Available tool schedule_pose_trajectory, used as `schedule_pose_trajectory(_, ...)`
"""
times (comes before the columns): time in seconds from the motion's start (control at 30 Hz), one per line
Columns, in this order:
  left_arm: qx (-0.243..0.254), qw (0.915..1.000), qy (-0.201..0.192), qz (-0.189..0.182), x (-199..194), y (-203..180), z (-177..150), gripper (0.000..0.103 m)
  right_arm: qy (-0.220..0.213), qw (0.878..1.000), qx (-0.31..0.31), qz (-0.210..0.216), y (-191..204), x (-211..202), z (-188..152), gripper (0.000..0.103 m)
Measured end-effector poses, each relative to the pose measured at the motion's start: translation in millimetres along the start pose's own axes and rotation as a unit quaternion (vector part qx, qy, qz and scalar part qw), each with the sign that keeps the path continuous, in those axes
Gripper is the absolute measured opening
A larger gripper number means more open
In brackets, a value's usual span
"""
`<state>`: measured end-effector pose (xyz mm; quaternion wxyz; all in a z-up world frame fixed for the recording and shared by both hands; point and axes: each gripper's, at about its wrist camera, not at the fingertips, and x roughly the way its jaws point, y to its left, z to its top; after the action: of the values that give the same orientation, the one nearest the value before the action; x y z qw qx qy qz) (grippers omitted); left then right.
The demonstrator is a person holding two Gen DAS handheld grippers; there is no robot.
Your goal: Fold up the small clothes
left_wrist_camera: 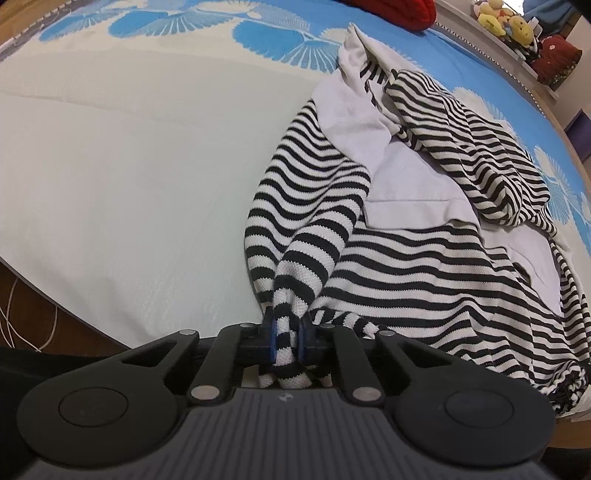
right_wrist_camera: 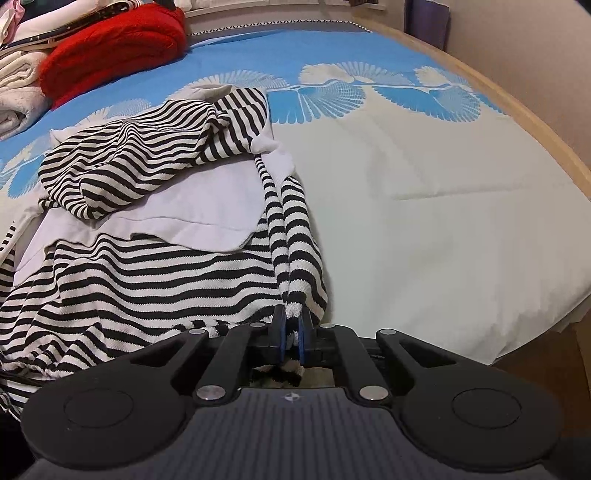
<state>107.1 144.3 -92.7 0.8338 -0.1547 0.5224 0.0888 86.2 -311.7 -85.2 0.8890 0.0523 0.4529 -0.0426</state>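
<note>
A small black-and-white striped garment [left_wrist_camera: 424, 266] with a plain white panel lies crumpled on the bed; it also shows in the right wrist view [right_wrist_camera: 140, 280]. My left gripper [left_wrist_camera: 287, 334] is shut on a bunched striped edge at the garment's left side. My right gripper [right_wrist_camera: 291, 328] is shut on a bunched striped edge at its right side. Both pinched edges run taut from the jaws up into the garment. A striped sleeve [right_wrist_camera: 147, 155] is flopped across the white panel.
The bed cover [left_wrist_camera: 129, 177] is white near me and blue with a white fan pattern farther off. A red knit [right_wrist_camera: 114, 44] and folded pale clothes [right_wrist_camera: 18, 96] lie at the far side. Plush toys [left_wrist_camera: 506, 18] sit on a ledge. The wooden bed edge [right_wrist_camera: 546, 125] runs along the right.
</note>
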Motion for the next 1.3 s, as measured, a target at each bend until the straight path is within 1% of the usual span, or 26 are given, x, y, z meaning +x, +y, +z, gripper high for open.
schedule_pose_trajectory(0.1,0.013,0.9996,-0.022,0.007,-6,-5,0,0.008,-0.016,1.0,0.0,-0.001,1,-6,1,0.005)
schedule_pose_trajectory(0.23,0.03,0.9982,-0.05,0.012,-15,-11,0,0.007,-0.057,0.998,-0.003,0.002,2,-20,7,0.004)
schedule_pose_trajectory(0.37,0.04,0.9971,-0.063,0.014,-19,-15,0,0.006,-0.076,0.997,-0.006,0.008,0,-28,9,0.004)
schedule_pose_trajectory(0.6,0.048,0.996,-0.073,0.016,-22,-15,-1,0.006,-0.081,0.997,-0.008,0.007,1,-29,9,0.004)
schedule_pose_trajectory(0.67,0.053,0.9952,-0.08,0.017,-24,-16,-2,0.006,-0.088,0.996,-0.008,0.011,2,-31,10,0.004)
schedule_pose_trajectory(0.9,0.058,0.9948,-0.082,0.018,-25,-16,-4,0.006,-0.093,0.996,-0.009,0.016,2,-34,10,0.004)
schedule_pose_trajectory(1.07,0.061,0.9938,-0.092,0.016,-29,-15,-2,0.006,-0.098,0.995,0.001,0.028,-3,-41,13,0.004)
schedule_pose_trajectory(1.17,0.05,0.9944,-0.093,0.007,-39,-12,1,0.006,-0.103,0.994,0.011,0.039,-6,-49,16,0.004)
schedule_pose_trajectory(1.23,0.019,0.9959,-0.086,-0.021,-57,-4,6,0.005,-0.107,0.993,0.013,0.045,-8,-60,19,0.003)
schedule_pose_trajectory(1.3,0.002,0.9941,-0.093,-0.055,-85,5,10,0.005,-0.119,0.991,0.02,0.058,-12,-79,20,0.003)
